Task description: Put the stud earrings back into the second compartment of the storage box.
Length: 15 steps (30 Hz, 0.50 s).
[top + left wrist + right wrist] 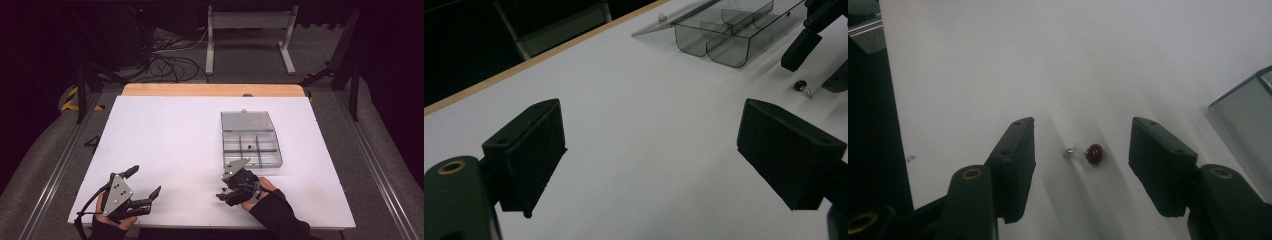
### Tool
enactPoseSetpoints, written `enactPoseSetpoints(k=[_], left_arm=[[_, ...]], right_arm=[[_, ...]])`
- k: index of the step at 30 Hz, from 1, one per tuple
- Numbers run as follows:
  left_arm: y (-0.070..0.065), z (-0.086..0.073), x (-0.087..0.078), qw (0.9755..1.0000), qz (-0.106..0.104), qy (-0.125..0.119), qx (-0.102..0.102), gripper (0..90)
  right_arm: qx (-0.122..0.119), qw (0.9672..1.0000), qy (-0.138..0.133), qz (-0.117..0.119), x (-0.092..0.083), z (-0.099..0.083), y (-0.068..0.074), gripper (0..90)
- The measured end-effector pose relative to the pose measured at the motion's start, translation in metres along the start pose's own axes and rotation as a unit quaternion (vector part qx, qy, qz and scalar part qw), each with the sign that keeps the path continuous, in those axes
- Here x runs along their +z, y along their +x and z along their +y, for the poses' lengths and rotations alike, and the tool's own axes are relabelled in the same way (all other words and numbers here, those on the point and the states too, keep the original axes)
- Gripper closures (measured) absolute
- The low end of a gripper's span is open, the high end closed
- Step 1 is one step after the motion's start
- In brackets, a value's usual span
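A white table (165, 150) with a wooden far edge stands in a dark room; cables (165, 62) and a grey metal stand (250, 30) lie on the floor beyond it. The right gripper (1080, 150) is held low with jaws apart and empty, and a small dark red bead on a silvery post, possibly an earring (1089, 153), lies on the table between them. Just beyond sits a clear compartment box (250, 142), lid open. The left gripper (145, 187), wide open and holding nothing, rests well apart near the front edge.
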State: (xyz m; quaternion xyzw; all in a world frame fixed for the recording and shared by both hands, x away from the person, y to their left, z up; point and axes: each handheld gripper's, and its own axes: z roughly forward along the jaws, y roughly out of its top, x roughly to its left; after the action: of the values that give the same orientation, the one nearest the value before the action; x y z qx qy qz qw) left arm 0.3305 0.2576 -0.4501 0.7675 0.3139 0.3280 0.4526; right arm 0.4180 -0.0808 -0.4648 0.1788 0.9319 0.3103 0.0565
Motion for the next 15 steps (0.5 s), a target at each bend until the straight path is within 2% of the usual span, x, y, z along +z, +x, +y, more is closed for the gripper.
enactPoseSetpoints(k=[6, 15], left_arm=[[0.0002, 0.0, 0.0001, 1.0, 0.0, 0.0, 0.0, 12.4], [0.0002, 0.0001, 0.0005, 1.0, 0.0, 0.0, 0.001, 12.4]], right_arm=[[0.0, 0.9999, 0.01, -0.007, 0.0053, -0.0002, -0.0008, 50.6], [0.001, 0.9996, 0.027, -0.012, 0.0107, 0.0001, -0.0001, 66.6]])
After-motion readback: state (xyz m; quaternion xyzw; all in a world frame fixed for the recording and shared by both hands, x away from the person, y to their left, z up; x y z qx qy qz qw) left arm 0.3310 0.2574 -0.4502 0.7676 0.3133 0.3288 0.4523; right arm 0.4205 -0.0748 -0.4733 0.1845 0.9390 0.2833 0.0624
